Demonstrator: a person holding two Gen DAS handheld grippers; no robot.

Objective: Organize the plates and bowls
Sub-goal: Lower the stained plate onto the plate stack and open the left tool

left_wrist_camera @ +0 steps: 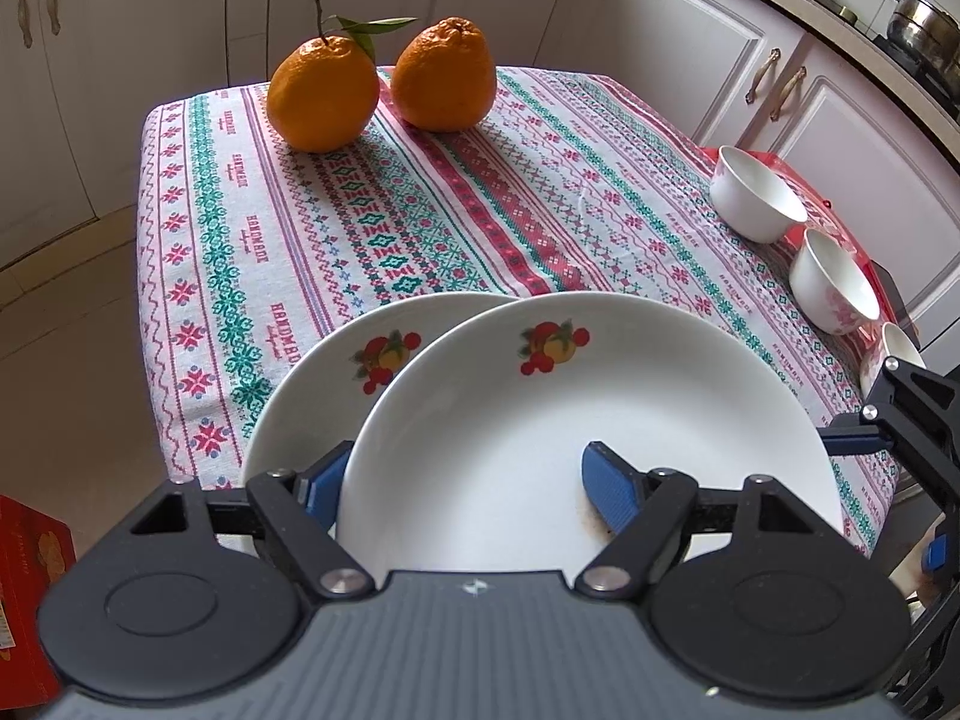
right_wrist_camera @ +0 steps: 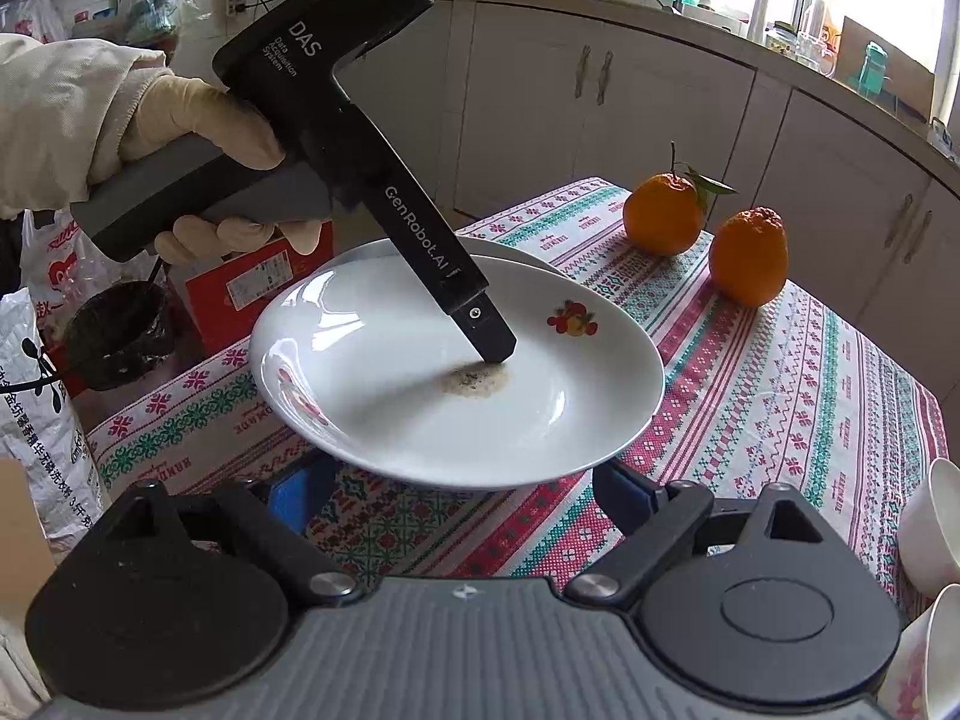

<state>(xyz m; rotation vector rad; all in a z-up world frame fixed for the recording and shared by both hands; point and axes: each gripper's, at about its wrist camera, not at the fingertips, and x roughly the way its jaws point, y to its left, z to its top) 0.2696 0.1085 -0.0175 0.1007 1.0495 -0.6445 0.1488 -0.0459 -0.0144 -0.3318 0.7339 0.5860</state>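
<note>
My left gripper (left_wrist_camera: 462,480) is shut on the near rim of a white fruit-print plate (left_wrist_camera: 600,384), one blue finger (left_wrist_camera: 606,489) on its inside, the other under it. It holds the plate tilted above a second matching plate (left_wrist_camera: 312,384) on the tablecloth. In the right wrist view the held plate (right_wrist_camera: 420,384) has a brown stain at its middle and the left gripper's finger (right_wrist_camera: 486,330) rests on it. My right gripper (right_wrist_camera: 456,498) is open and empty, just below the plate's near edge. Three white bowls (left_wrist_camera: 756,195) (left_wrist_camera: 834,282) (left_wrist_camera: 888,354) stand at the table's right edge.
Two oranges (left_wrist_camera: 324,96) (left_wrist_camera: 444,75) sit at the far side of the patterned tablecloth (left_wrist_camera: 420,210). White cabinets (left_wrist_camera: 690,48) surround the table. A red box (right_wrist_camera: 252,282), bags and a black pot (right_wrist_camera: 120,336) stand on the floor to the left.
</note>
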